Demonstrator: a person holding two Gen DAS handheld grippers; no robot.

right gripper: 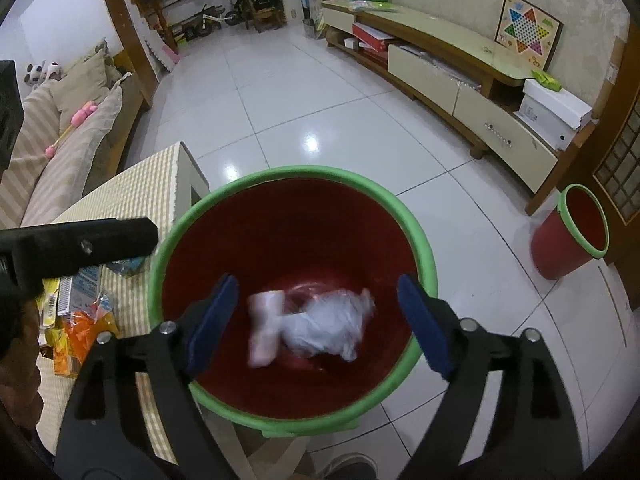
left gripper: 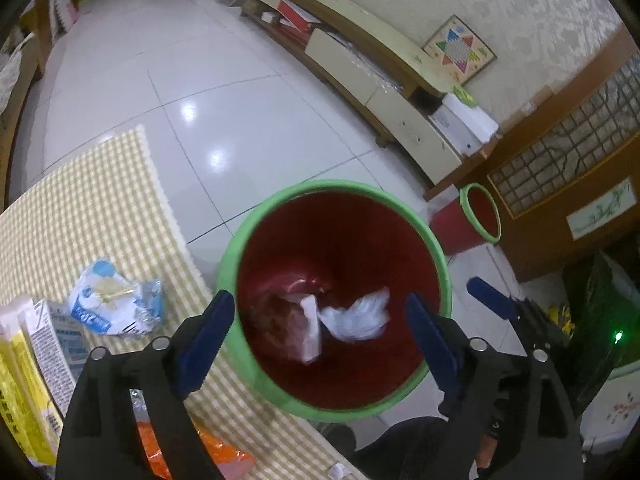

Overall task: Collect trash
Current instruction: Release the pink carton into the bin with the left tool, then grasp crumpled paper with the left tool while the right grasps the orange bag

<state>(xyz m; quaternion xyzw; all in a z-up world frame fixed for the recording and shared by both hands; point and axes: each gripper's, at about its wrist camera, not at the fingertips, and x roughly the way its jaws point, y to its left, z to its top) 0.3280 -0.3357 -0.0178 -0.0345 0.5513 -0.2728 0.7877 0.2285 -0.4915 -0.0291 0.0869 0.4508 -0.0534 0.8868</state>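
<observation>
**Two grippers wide over the bin**

Both hang above the red bin [right gripper: 288, 240] beside the checked table [left gripper: 80, 208]. Right gripper [right gripper: 318, 322] gapes, empty; left gripper [left gripper: 320, 334] likewise. White crumpled trash [right gripper: 328, 330] lies on the bin floor, blue wrapper [left gripper: 114, 300] on the table.
</observation>
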